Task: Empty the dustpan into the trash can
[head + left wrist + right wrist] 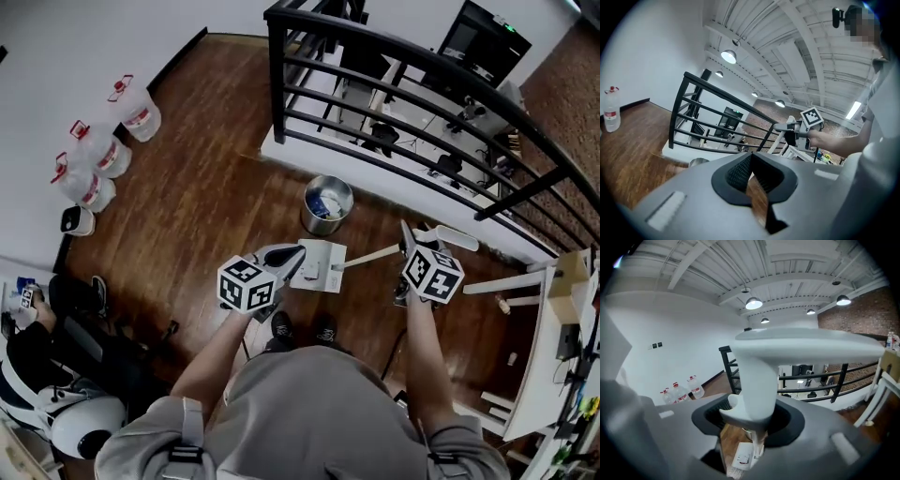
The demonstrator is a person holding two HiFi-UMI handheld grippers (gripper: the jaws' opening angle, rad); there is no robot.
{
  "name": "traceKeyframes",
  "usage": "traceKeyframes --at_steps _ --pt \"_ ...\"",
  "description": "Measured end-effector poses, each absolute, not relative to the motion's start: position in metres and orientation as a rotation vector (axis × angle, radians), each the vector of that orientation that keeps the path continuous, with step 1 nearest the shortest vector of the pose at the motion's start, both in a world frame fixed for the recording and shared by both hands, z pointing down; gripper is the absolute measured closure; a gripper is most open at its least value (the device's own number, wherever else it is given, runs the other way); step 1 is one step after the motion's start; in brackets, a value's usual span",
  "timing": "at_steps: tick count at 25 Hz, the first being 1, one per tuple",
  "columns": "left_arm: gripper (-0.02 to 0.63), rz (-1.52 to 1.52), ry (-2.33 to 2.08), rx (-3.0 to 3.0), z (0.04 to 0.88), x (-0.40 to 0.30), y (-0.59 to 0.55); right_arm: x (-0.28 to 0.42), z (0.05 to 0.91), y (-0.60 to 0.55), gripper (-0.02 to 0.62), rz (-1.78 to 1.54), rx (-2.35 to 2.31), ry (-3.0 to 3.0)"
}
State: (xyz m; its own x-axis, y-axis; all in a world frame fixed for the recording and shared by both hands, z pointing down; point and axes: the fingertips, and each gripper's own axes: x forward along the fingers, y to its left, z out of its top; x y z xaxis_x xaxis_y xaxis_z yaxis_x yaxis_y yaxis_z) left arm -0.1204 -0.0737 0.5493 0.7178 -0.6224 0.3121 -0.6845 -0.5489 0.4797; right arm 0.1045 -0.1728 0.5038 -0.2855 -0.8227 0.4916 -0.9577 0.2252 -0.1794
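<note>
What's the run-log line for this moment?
right tool: shut on dustpan handle | left tool: shut, empty | dustpan: not yet over trash can

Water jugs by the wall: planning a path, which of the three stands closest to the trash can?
The uppermost jug in the head view; the middle jug and lowest jug sit farther from the trash can.

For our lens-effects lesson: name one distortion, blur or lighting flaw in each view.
Head view: the black railing bows into a curve. Left gripper view: dark corners, ceiling lamp blown out. Right gripper view: the dustpan handle in the jaws looks soft, too near the lens.
</note>
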Motion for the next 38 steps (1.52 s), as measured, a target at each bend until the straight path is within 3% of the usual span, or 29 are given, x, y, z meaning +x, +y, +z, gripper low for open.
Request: traceKeyframes --at_steps 9,17,38 --pt "0.601 0.164 -0.828 2.572 0.502 -0.091 -0.11 0.133 0.352 -0.186 0.402 0.432 1.961 -2.301" --pt "0.601 0.147 -0.87 2.599 0.481 -0.067 -0.161 0.137 0.301 -0.26 0.402 0.279 1.954 -2.391" --pt "0.601 0.148 -0.995 2.512 0.5 -0.054 -0.305 0.165 0.337 -0.428 0.402 0.25 1.979 -2.362"
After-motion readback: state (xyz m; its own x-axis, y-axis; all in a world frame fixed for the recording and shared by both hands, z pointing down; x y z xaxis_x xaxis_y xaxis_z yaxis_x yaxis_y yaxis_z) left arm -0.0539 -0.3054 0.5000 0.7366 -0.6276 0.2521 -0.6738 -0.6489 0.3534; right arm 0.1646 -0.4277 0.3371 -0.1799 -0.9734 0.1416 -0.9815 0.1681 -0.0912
